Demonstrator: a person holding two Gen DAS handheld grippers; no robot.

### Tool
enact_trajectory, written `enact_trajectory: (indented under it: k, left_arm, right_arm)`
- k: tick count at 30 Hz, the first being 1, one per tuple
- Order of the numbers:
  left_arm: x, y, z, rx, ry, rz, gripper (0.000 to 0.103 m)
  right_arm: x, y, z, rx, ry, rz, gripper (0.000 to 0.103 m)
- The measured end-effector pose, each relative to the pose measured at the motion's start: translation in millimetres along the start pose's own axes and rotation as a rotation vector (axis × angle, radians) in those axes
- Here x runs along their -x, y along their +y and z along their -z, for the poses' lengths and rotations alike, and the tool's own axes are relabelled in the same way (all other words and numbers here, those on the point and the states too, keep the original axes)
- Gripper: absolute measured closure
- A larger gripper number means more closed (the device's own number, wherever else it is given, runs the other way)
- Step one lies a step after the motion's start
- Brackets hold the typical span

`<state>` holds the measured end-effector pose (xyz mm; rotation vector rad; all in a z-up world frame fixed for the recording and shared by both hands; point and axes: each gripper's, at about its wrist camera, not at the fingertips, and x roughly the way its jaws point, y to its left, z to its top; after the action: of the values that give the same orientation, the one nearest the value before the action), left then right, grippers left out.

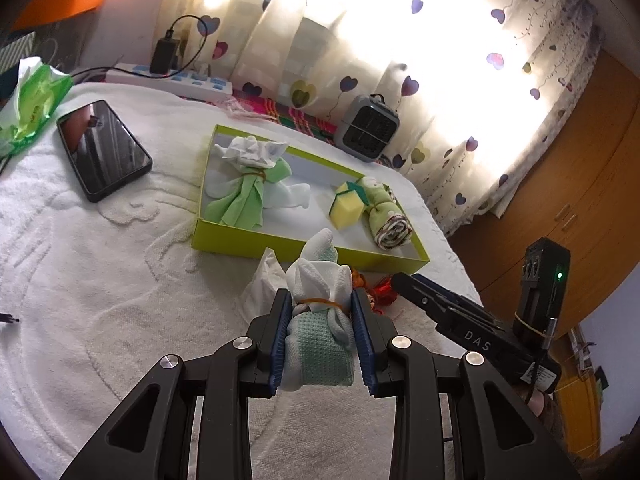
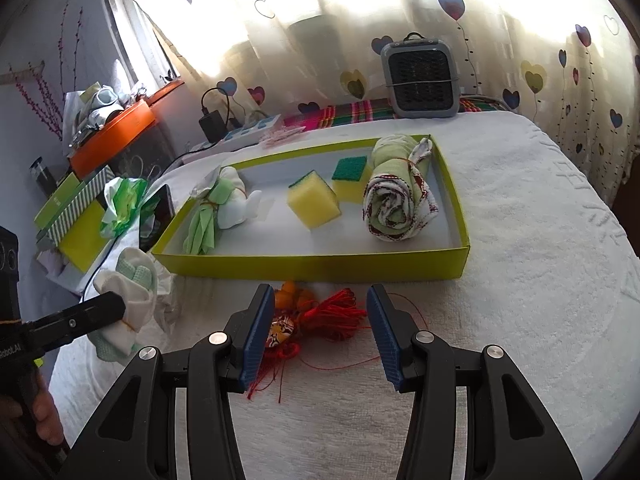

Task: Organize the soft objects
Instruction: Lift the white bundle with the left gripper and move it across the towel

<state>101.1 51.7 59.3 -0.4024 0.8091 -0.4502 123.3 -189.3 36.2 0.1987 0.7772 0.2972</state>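
Left wrist: gripper (image 1: 320, 300) pitched down, clamping bundle (image 1: 318, 320).

The right gripper (image 2: 320, 332) hangs with jaws apart over a red tassel ornament (image 2: 320, 316), just before the green tray (image 2: 320, 266).

Green-rimmed tray (image 2: 456, 184) on white bedcover; inside: tied green-white cloth bundle (image 2: 218, 210) at left, two yellow sponges (image 2: 314, 200), rolled towel (image 2: 394, 204) at right. Mint-white tied bundle (image 1: 320, 312) clamped between left gripper (image 1: 322, 304) pads, near tray front wall. Red tassel ornament (image 2: 320, 316) lying on bedcover before tray.
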Motion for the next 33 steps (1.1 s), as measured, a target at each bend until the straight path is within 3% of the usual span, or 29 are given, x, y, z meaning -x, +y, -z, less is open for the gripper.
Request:
enact_trajectory:
  k: [6,9,24,33]
  left_arm:
    - [23,8,-3,0.020,-0.061,0.011,0.075]
    - [27,18,-5,0.043,-0.072,-0.018,0.075]
    - [15,49,5,0.104,-0.024,-0.073,0.075]
    - [14,60,9,0.118,-0.014,-0.093,0.075]
  right_arm:
    - [-3,10,0,0.025,0.010,-0.012,0.054]
    - [-6,16,-1,0.039,0.017,-0.021,0.054]
    - [-36,72,5,0.173,0.116,-0.137,0.054]
    - [-53,94,11,0.248,0.166,-0.143,0.054]
